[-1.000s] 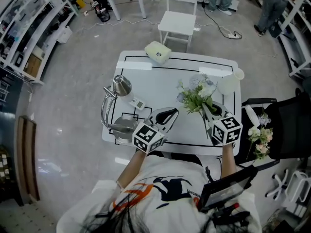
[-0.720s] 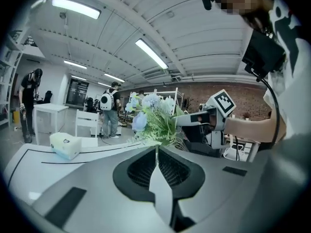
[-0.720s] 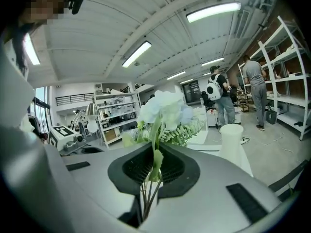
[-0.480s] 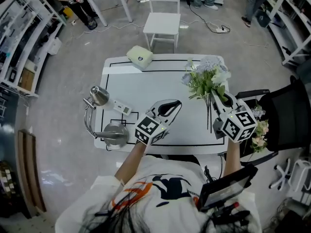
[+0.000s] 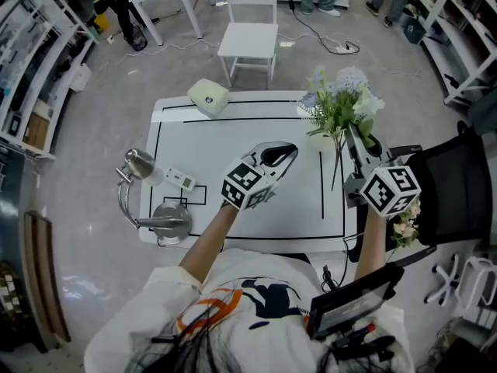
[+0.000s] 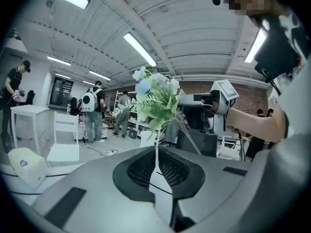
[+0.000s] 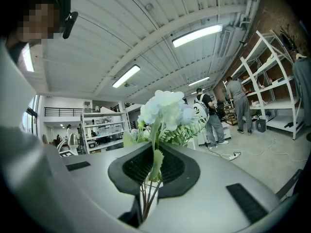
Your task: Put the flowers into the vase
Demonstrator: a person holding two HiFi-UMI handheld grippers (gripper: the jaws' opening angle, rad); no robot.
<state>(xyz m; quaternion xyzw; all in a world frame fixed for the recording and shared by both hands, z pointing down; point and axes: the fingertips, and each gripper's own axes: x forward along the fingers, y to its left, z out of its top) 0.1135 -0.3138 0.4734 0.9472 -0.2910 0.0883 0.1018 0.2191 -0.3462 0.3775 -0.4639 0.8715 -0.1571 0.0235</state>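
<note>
at the table's far right corner, the right gripper [image 5: 359, 144] stayed clamped on the stems and had raised the flowers [image 5: 342, 103] off the table [image 5: 233, 130] to hang by the white vase [image 5: 317, 140], so lowering the stems in seemed next. the left gripper [image 5: 286, 152], shut and empty, hovered mid-table. the lamp [image 5: 138, 162] and green box [image 5: 208, 96] sat well apart, and only foliage hid the vase's mouth.
</note>
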